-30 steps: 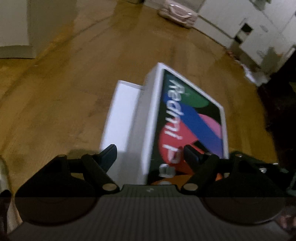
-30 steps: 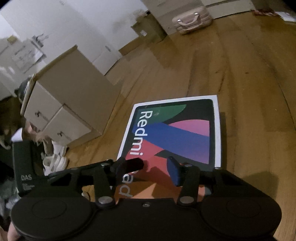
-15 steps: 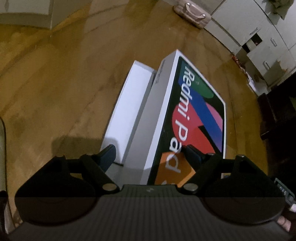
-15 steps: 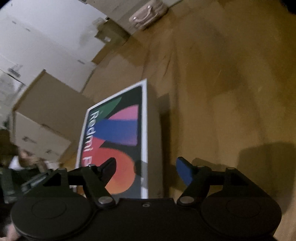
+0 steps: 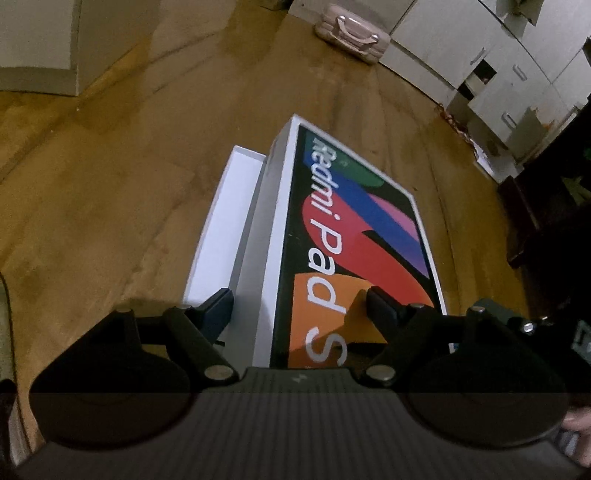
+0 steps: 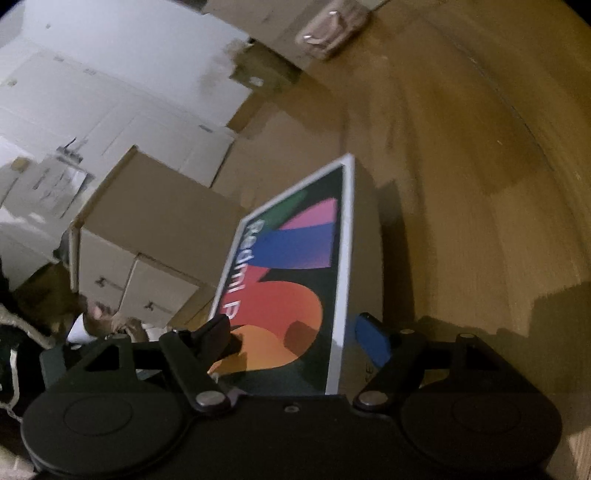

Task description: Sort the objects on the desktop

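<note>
A Redmi Pad box lid point(image 5: 354, 236) with a colourful print is tilted above its white tray point(image 5: 225, 218) on the wooden floor. My left gripper point(image 5: 299, 306) is open, one finger beside the lid's left wall and one over its top face. In the right wrist view the same lid point(image 6: 295, 280) stands between the fingers of my right gripper point(image 6: 295, 332), which is open across the lid's right edge. Whether either gripper presses on the lid I cannot tell.
A pink suitcase point(image 5: 351, 31) lies far back near white cabinets point(image 5: 498, 74). A beige drawer unit point(image 6: 147, 236) stands left of the box in the right wrist view. Dark furniture point(image 5: 546, 206) is at the right.
The lid has been tilted up off the white tray. My right gripper has opened and swung to the lid's right edge; the left has shifted along its left side.
</note>
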`<action>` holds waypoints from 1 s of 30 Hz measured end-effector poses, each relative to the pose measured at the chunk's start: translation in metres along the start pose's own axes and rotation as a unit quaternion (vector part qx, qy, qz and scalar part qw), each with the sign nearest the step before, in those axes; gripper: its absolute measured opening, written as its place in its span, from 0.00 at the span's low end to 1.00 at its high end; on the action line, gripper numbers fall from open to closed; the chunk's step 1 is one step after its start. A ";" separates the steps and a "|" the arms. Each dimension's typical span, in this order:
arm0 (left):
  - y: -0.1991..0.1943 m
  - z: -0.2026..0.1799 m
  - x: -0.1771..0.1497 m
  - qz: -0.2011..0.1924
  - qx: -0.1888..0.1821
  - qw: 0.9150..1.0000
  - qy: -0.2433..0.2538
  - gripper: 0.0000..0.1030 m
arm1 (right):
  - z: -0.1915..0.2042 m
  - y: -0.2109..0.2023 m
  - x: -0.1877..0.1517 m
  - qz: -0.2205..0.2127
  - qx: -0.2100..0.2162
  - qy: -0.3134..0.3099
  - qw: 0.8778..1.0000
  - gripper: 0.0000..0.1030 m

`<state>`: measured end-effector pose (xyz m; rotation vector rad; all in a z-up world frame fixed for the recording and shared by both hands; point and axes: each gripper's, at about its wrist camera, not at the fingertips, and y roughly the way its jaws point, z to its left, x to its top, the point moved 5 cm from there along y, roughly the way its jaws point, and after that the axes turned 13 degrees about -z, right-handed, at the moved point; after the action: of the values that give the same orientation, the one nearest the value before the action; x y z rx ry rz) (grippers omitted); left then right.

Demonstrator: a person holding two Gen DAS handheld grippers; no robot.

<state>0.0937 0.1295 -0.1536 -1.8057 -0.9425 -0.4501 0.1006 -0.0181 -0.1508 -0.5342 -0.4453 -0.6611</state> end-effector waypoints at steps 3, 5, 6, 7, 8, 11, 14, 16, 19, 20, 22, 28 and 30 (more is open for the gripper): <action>0.004 -0.002 -0.005 0.020 -0.019 1.000 0.005 0.75 | 0.024 0.009 0.001 0.008 0.061 0.007 0.998 0.67; 0.005 -0.002 -0.007 0.010 -0.019 1.000 -0.013 0.69 | 0.039 0.018 0.000 0.028 0.064 0.008 0.997 0.67; 0.005 -0.003 -0.007 0.006 -0.017 1.000 -0.017 0.69 | 0.046 0.022 -0.002 0.030 0.047 -0.018 0.998 0.67; 0.004 -0.003 -0.006 0.004 -0.014 1.000 -0.012 0.70 | 0.052 0.024 -0.003 0.026 0.029 -0.053 0.998 0.67; 0.004 -0.003 -0.005 0.003 -0.010 1.000 -0.004 0.70 | 0.054 0.023 -0.004 0.020 0.012 -0.079 0.997 0.67; 0.002 0.004 -0.002 0.002 -0.003 1.000 -0.009 0.71 | 0.042 0.017 0.001 -0.003 -0.038 -0.100 0.994 0.70; 0.000 0.012 0.000 0.001 -0.001 1.000 -0.023 0.73 | 0.010 0.009 0.016 -0.019 -0.067 -0.051 0.996 0.72; 0.000 0.011 0.000 -0.002 0.000 1.000 -0.014 0.74 | -0.009 0.005 0.017 -0.014 -0.066 -0.028 0.997 0.78; 0.001 0.008 0.000 -0.002 0.002 1.000 -0.001 0.74 | -0.036 0.006 0.019 0.009 -0.065 -0.002 0.998 0.80; 0.001 0.008 0.001 0.000 0.002 1.000 -0.003 0.74 | -0.043 0.010 0.017 0.020 -0.066 0.004 0.998 0.80; 0.003 0.008 0.002 0.005 0.001 1.000 -0.006 0.76 | -0.056 0.020 0.013 0.046 -0.063 0.021 0.997 0.80; 0.010 0.013 -0.002 0.003 -0.009 1.000 -0.024 0.79 | -0.074 0.048 0.002 0.101 -0.013 0.091 0.991 0.81; 0.009 0.014 -0.003 -0.001 -0.010 1.000 -0.025 0.79 | -0.070 0.050 -0.001 0.100 -0.008 0.088 0.991 0.81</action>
<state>0.0974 0.1391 -0.1675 -1.8421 -0.9772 -0.4172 0.1488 -0.0262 -0.2219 -0.5231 -0.2175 -0.5133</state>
